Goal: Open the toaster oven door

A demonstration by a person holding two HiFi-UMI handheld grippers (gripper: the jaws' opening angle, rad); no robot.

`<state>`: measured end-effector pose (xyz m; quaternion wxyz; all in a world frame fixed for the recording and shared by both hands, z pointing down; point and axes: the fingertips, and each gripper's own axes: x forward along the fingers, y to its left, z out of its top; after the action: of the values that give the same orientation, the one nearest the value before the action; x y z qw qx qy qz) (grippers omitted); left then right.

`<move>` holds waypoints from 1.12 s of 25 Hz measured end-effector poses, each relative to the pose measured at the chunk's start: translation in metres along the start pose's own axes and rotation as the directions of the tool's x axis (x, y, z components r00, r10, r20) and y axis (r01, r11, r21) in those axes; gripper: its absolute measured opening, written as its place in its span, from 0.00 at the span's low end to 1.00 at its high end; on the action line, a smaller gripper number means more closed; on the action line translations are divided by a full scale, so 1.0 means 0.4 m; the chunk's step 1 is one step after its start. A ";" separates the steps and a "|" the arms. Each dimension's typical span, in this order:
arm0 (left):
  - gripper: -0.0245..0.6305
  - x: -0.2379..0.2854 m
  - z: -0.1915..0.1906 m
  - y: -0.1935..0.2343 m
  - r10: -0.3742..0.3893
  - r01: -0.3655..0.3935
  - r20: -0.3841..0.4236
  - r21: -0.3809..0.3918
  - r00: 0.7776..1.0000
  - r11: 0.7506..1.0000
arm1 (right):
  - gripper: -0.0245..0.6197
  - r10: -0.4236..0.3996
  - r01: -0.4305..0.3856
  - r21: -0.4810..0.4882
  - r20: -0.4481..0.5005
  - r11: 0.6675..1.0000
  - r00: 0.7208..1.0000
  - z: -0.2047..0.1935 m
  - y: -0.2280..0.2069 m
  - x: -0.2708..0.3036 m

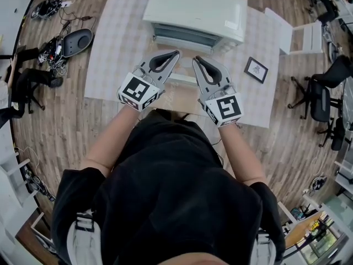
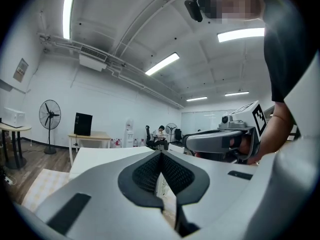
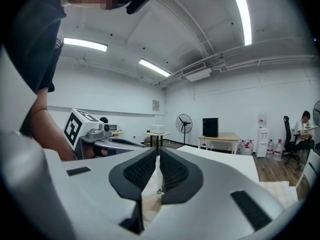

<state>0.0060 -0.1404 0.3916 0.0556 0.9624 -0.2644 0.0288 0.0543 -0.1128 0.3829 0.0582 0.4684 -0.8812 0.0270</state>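
The white toaster oven (image 1: pixel 193 10) stands at the far side of the checked tablecloth (image 1: pixel 110 59), its slotted front (image 1: pixel 185 37) facing me. Both grippers hover side by side just in front of it, pointing level and touching nothing. My left gripper (image 1: pixel 175 53) (image 2: pixel 160 154) has its pad tips together, with nothing between them. My right gripper (image 1: pixel 194 59) (image 3: pixel 157 155) shows a thin slit between its pads, also with nothing in it. A white bar (image 1: pixel 182 79) lies between the grippers; I cannot tell whether it is the door's handle. Each gripper view looks across the room, not at the oven.
A small black-framed picture (image 1: pixel 256 69) lies on the cloth to the right of the oven. A white stool or box (image 1: pixel 300 37) stands past the table's right edge, with office chairs (image 1: pixel 320 95) beyond. Cables and a dark oval device (image 1: pixel 77 40) lie on the floor at left.
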 end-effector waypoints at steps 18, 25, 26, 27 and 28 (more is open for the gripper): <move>0.06 0.007 0.070 -0.044 -0.041 0.040 0.046 0.031 0.998 0.999 | 0.07 -0.010 0.008 0.031 0.072 1.000 0.997 0.019 -0.024 -0.014; 0.06 0.013 0.079 -0.051 -0.046 0.045 0.049 0.017 0.998 0.999 | 0.07 -0.014 0.012 0.035 0.077 0.999 0.997 0.022 -0.035 -0.022; 0.06 0.013 0.080 -0.050 -0.046 0.045 0.050 0.017 0.998 0.999 | 0.07 -0.015 0.013 0.035 0.079 0.999 0.997 0.023 -0.038 -0.023; 0.06 0.013 0.080 -0.049 -0.046 0.045 0.052 0.020 0.998 0.999 | 0.07 -0.016 0.014 0.033 0.080 0.999 0.997 0.025 -0.039 -0.022; 0.06 0.013 0.079 -0.047 -0.046 0.045 0.053 0.023 0.998 0.999 | 0.07 -0.016 0.014 0.030 0.081 0.999 0.997 0.026 -0.040 -0.022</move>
<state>0.0209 -0.1306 0.3588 0.0384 0.9691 -0.2434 0.0047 0.0716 -0.1156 0.3712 0.0154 0.4766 -0.8787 0.0205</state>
